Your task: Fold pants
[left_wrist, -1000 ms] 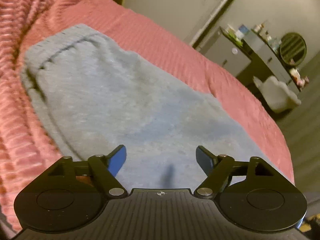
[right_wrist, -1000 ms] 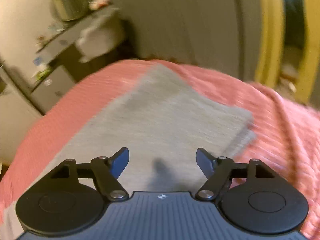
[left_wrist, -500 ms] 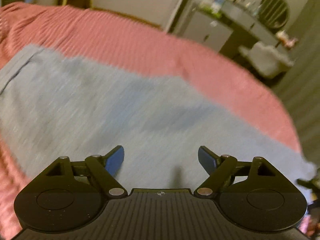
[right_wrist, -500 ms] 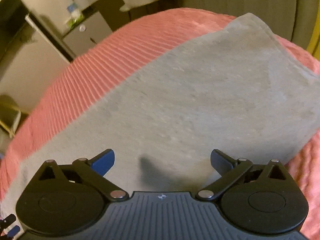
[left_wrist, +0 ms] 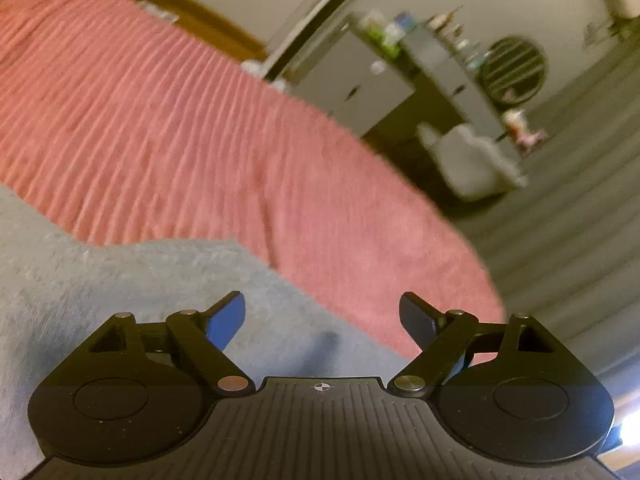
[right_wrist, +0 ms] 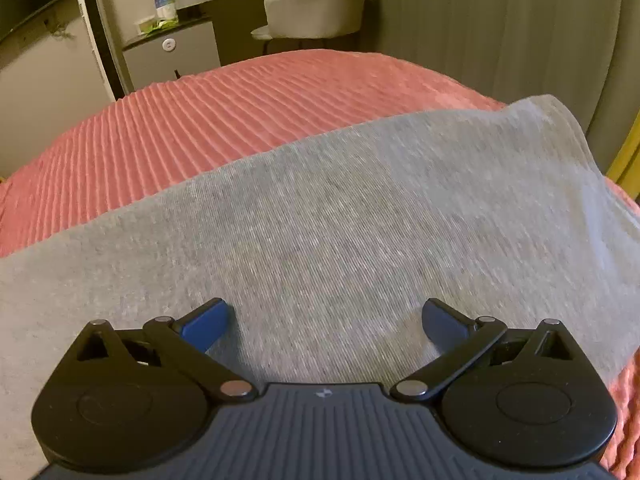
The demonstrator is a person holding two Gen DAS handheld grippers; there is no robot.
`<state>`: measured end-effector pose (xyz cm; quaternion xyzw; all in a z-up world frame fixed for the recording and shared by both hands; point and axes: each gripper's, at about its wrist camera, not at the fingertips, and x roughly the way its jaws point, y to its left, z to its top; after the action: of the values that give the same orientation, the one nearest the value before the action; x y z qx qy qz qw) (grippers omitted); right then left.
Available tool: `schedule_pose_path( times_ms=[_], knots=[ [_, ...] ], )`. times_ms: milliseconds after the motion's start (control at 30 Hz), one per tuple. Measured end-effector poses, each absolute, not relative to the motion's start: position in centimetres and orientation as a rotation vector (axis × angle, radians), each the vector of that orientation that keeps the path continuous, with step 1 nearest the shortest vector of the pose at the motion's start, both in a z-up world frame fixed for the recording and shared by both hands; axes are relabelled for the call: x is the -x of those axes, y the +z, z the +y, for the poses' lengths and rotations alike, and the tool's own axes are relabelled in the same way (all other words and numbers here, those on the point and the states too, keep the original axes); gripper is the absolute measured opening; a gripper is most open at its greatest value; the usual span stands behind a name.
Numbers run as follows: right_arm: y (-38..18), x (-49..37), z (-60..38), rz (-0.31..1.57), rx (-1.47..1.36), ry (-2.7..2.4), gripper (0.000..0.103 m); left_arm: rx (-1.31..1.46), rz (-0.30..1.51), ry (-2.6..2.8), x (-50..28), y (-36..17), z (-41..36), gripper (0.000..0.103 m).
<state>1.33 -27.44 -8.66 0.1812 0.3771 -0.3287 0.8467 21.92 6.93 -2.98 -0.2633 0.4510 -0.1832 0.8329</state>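
Observation:
Grey pants (right_wrist: 340, 220) lie flat on a pink ribbed bedspread (right_wrist: 200, 120). In the right wrist view they fill the middle of the picture, with one end at the upper right. My right gripper (right_wrist: 326, 318) hovers over the fabric, open wide, nothing between its blue-padded fingers. In the left wrist view the grey pants (left_wrist: 120, 280) show only at the lower left, their edge running diagonally under my left gripper (left_wrist: 322, 314). That gripper is open and holds nothing. Its left finger is over the pants, its right finger over the bedspread (left_wrist: 200, 140).
The bed's rounded edge (left_wrist: 480, 264) drops to a grey carpeted floor on the right. Beyond the bed stand a grey cabinet (right_wrist: 172, 52), a dresser with small items and a round mirror (left_wrist: 514, 66), and a pale upholstered chair (right_wrist: 320, 4).
Both grippers have swung across the pants. The left view has slid off the waistband end towards the fabric's edge and the bed's corner. The right gripper's jaws have opened wider and it sits lower over the cloth.

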Motion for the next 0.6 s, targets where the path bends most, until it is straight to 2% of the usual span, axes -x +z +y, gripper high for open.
schedule_pose_path(
  times_ms=[100,200,367,600],
  knots=[
    [-8.6,-0.9,-27.1,0.781,-0.378,-0.694,0.103,0.522,1.013,-0.354,-23.3,-5.0,6.1,0.089],
    [-8.7,-0.9,-27.0,0.769,-0.371,-0.696,0.103,0.51,0.989,-0.324,-24.0,-5.7,5.9,0.095],
    [-8.8,-0.9,-27.0,0.752,-0.368,-0.697,0.103,0.306,0.93,-0.163,-24.4,-4.7,5.0,0.086],
    [-8.8,-0.9,-26.9,0.753,-0.361,-0.698,0.103,0.393,0.966,-0.391,-19.9,-3.1,3.7,0.092]
  ],
)
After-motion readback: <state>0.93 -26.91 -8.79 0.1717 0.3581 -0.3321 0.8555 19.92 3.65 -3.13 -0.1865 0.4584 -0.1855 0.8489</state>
